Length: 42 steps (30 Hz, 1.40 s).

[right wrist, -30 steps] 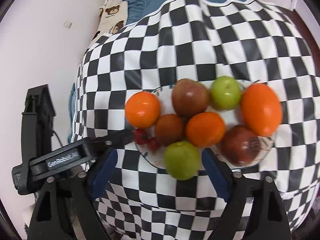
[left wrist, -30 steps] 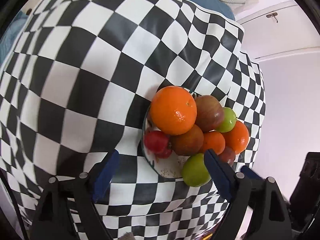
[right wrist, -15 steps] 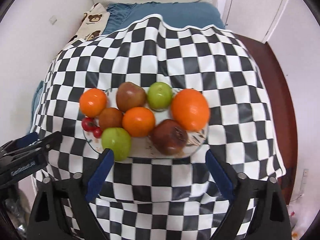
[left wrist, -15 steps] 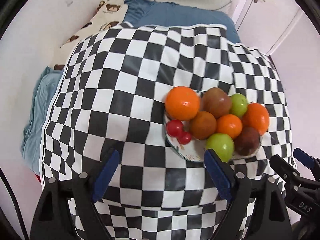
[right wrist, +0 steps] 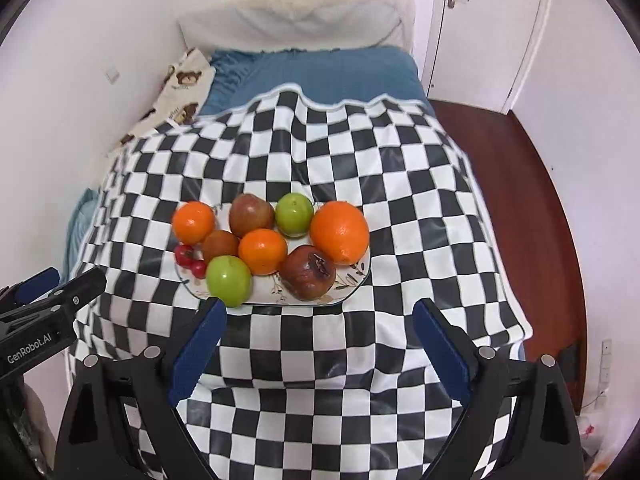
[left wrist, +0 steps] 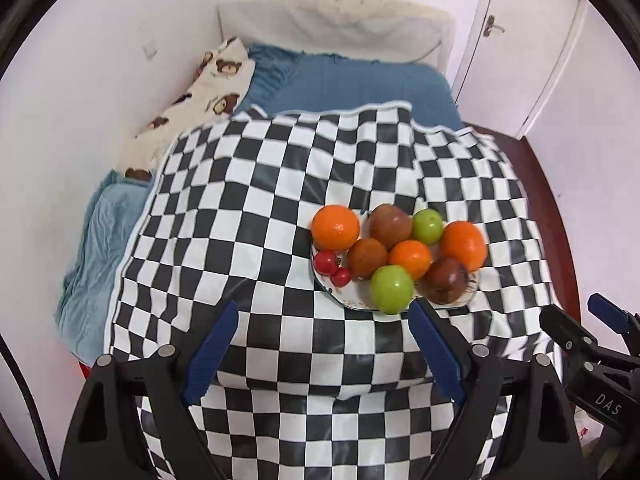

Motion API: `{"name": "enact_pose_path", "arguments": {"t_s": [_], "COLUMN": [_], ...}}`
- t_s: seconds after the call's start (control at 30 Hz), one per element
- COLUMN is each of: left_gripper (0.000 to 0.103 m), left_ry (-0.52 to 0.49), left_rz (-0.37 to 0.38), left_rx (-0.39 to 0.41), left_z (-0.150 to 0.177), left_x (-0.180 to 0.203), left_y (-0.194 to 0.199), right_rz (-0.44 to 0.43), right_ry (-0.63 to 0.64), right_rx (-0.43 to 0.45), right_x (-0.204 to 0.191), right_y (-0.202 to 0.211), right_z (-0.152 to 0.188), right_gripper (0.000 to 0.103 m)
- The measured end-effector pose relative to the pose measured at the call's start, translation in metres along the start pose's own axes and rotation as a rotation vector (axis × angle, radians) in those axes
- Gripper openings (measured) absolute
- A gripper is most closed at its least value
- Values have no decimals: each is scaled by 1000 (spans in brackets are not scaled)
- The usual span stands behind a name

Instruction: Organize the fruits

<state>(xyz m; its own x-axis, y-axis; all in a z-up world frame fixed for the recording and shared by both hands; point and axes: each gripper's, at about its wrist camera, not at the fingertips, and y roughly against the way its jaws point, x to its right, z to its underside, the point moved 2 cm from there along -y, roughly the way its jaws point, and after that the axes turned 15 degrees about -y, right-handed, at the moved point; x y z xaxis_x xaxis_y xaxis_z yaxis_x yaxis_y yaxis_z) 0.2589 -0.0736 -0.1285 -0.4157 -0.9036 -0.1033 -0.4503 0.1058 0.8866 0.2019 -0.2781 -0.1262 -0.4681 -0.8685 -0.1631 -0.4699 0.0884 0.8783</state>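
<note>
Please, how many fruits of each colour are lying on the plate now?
Orange: 3
Green: 2
Brownish-red: 3
Small red: 2
Total: 10, all on the plate

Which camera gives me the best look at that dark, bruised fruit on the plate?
Right wrist: the dark fruit sits near centre, unblocked, its blemish clear. Left wrist shows it smaller and off to the right.

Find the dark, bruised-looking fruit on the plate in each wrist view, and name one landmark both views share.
Left wrist view: dark fruit sits right of centre, at the plate's near right end.
Right wrist view: dark fruit sits near centre, on the plate's near edge.
Shared landmark: the near green apple to its left.
</note>
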Motion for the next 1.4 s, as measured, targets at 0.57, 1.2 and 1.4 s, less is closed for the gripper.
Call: {"name": "enact_pose_path", "arguments": {"t_s": [0.57,1.2,1.4], "left_gripper": [87,88,103], "left_ry": [-56,-48,-74], "left_rz": [24,14,-23], "left_rx": [159,206,218], "left_z": [32,47,38], "left_x": [32,41,45], "left_y": [114,149,134], "right_rz": [-61,-72,-69], "right_ry": [-5,5,3], "right_rx": [191,248,263], "right_x": [23,28,29], "right_y": [145,190,172], "right_z": [30,49,44], "right_gripper": [97,100,100]}}
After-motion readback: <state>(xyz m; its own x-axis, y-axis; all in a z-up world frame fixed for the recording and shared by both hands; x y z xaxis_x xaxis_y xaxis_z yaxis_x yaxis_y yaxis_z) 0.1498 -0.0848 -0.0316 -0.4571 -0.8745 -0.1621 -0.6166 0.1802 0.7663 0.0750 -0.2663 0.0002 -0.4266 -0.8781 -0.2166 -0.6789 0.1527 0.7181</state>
